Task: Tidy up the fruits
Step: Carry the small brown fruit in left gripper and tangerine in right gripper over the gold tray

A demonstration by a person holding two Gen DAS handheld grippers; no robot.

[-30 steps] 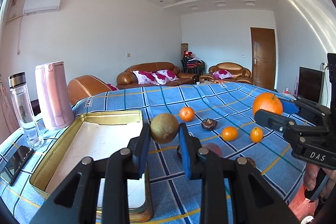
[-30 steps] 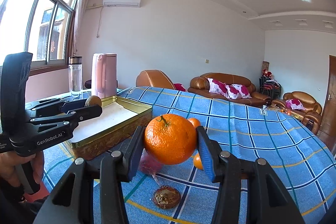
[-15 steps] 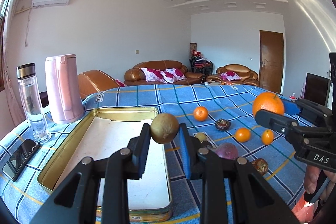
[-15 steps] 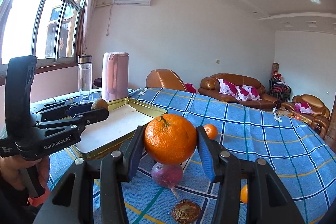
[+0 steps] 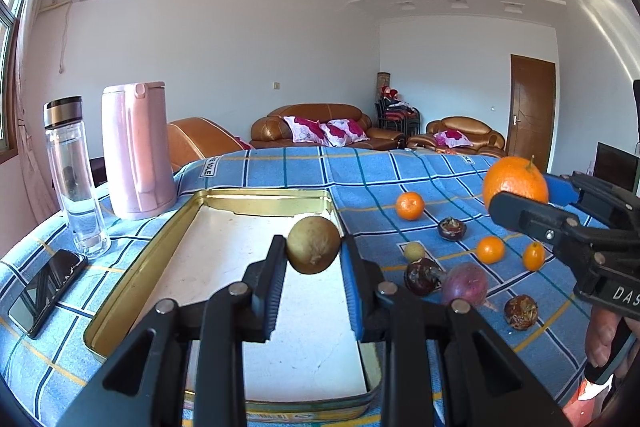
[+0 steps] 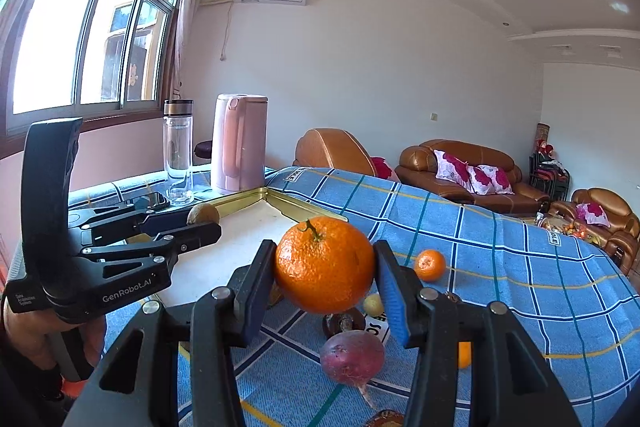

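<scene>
The left gripper is clenched on a round, dull olive-brown fruit, pinched between its blue rubber pads and hanging in the air above the shallow gold-rimmed rectangular metal tin. The right gripper grasps a large, bright orange with a short stem; seen from the left wrist, it is off to the right of the tin, over the blue checked tablecloth.

Right of the tin lie loose fruits: small oranges, dark wrinkled ones and a reddish-purple one. Left of the tin stand a pink plastic kettle and a clear glass bottle, with a black phone lying flat.

Risks, as I judge them: both fruits are round and held only at their sides, so a jolt could roll one free. Released from this height, the brown fruit could bounce off the hard tin floor or over its low rim.
</scene>
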